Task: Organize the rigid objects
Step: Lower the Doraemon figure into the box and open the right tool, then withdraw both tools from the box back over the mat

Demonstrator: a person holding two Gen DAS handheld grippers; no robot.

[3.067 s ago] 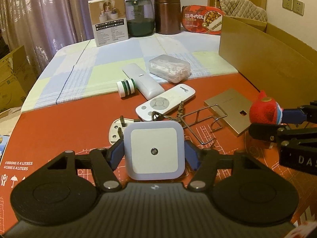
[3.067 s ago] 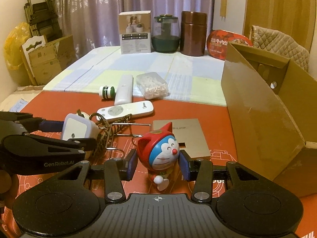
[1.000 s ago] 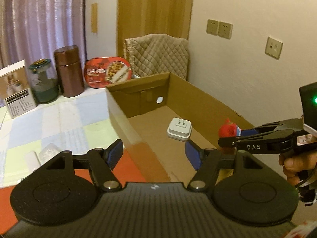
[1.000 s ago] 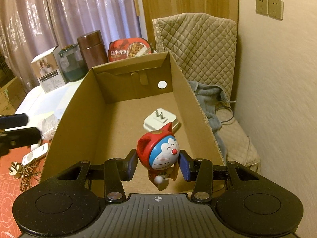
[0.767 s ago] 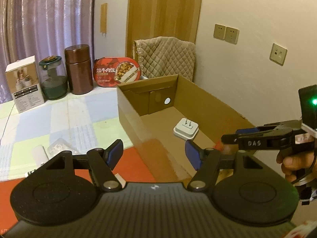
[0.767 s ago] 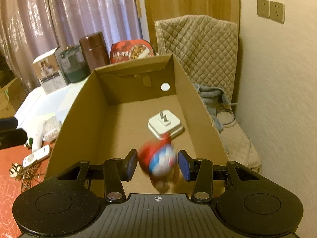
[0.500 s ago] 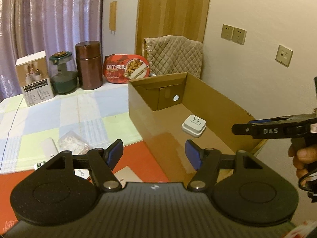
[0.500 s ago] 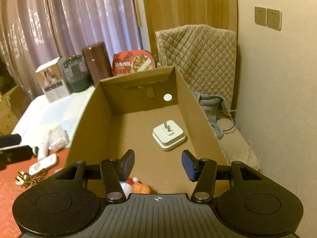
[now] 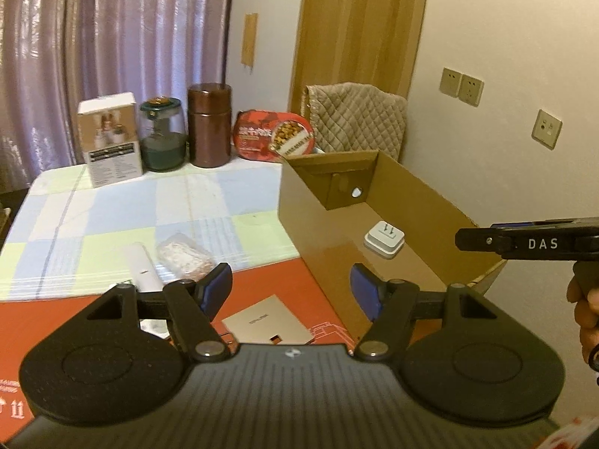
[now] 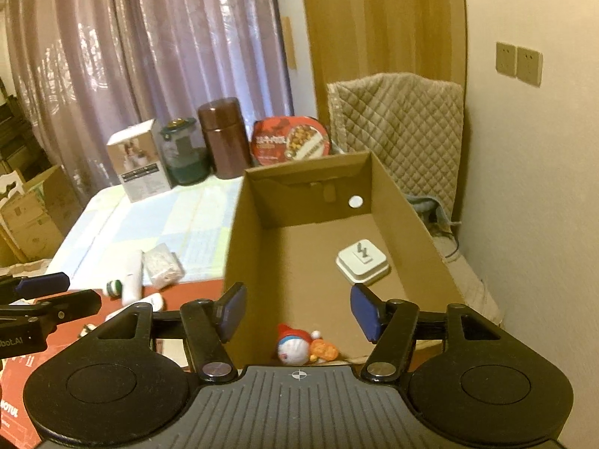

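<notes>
Since a second ago, the red-hooded blue cartoon cat figurine point(image 10: 295, 346) has left our right gripper point(image 10: 295, 310) and now lies on its side on the floor of the open brown cardboard box point(image 10: 393, 194), at the near end. The white square plug-in night light point(image 10: 362, 263) rests prongs-up further in, well apart from the figurine. Our right gripper's jaws are opening with nothing between them, and it hangs above the box's near end. Our left gripper point(image 9: 291, 292) is released and empty too, and has swung back toward the red table mat point(image 9: 75, 299).

We judge the drop-off step finished for both pieces, so we are now returning for more. Left outside the box are the flat gold rectangular plate point(image 9: 267, 323), the long white remote control point(image 9: 142, 267), the clear plastic tub of pale bits point(image 9: 183, 256) and the small green-and-white spool point(image 10: 114, 286). Next we should pick one item per gripper; the flat plate will likely need an edge grip, since it lies flush on the mat.
</notes>
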